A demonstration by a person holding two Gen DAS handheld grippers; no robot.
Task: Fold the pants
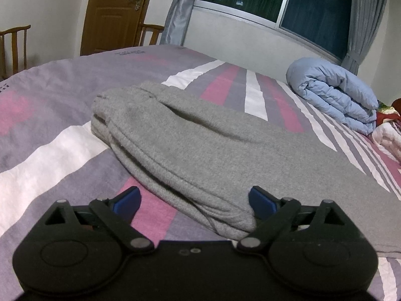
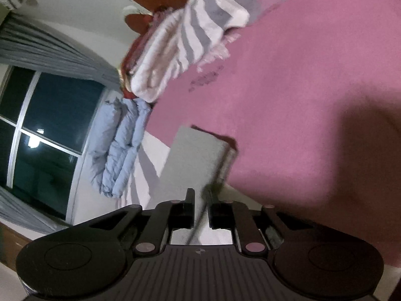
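Your left gripper [image 1: 194, 200] has its blue fingers [image 1: 260, 202] spread wide, with nothing pinched: the right-hand one rests against the near end of the grey pants [image 1: 190, 145], the left-hand one sits over bare bedspread. From those fingers the pants run away and to the left across the bed [image 1: 50, 125], a long, layered bundle whose far rounded end lies toward the door side, with a flatter part reaching off to the right. Your right gripper [image 2: 201, 202] has its fingers drawn almost together on a thin grey strip of the same fabric [image 2: 195, 155], which passes between them and fans out ahead over the pink bedspread. So your right hand already has cloth; your left is right at the bundle's near end, ideally placed to close on it. A rolled blue quilt [image 1: 333, 95] lies well clear, by the window.
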